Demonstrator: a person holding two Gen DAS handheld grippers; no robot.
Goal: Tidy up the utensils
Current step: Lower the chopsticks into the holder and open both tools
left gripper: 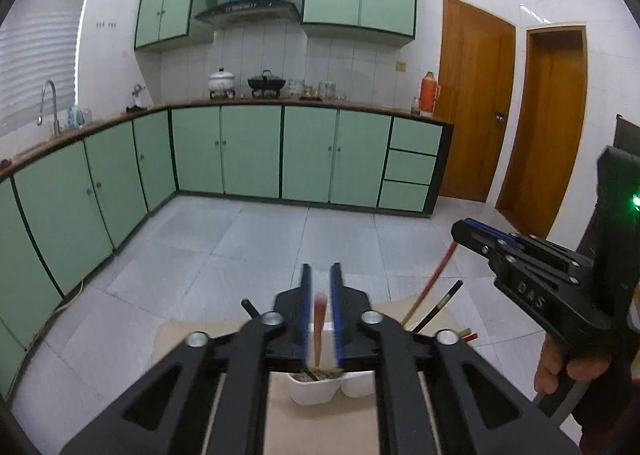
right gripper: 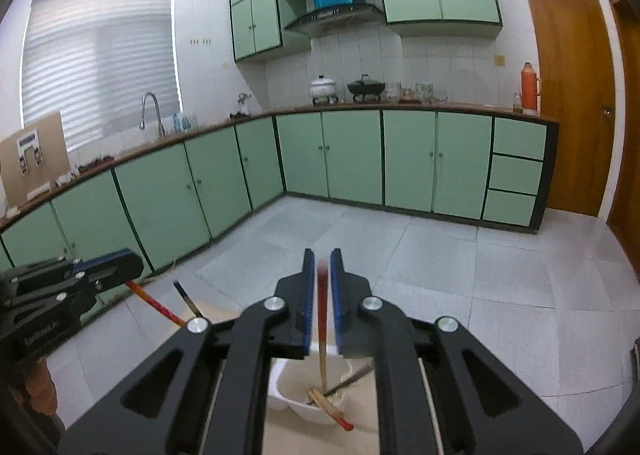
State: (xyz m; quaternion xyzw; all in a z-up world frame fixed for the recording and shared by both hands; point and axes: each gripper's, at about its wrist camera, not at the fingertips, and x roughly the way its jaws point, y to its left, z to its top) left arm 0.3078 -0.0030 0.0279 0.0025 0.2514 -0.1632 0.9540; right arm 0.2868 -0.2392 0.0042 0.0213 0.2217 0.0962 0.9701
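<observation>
Both of your grippers stand over the white utensil holder (right gripper: 310, 395), which sits on the tan worktop (left gripper: 188, 335) near its far edge, with the tiled kitchen floor beyond.

Right gripper (right gripper: 322, 307): the jaws are nearly closed on 1 red-tipped chopstick (right gripper: 322, 335), held upright with its pale lower end reaching down into the holder.

Left gripper (left gripper: 321, 317): the jaws stand slightly apart with another red-tipped stick (left gripper: 319, 329) between the blue pads; whether the pads actually press it you cannot tell, since this view is blurred.

Progress, as a judgement: partly done. Several chopsticks already rest in the holder, their tips gathered at its bottom. 1 red stick (left gripper: 434, 279) and 1 dark stick (left gripper: 438, 305) lean out over its rim, and what appear to be short ends lie near the worktop's right edge. What remains appears to be seating the 2 sticks now in hand and collecting any stragglers.

The holder is a glossy white plastic tub with rounded compartments; the sticks are slender, red or dark above.
</observation>
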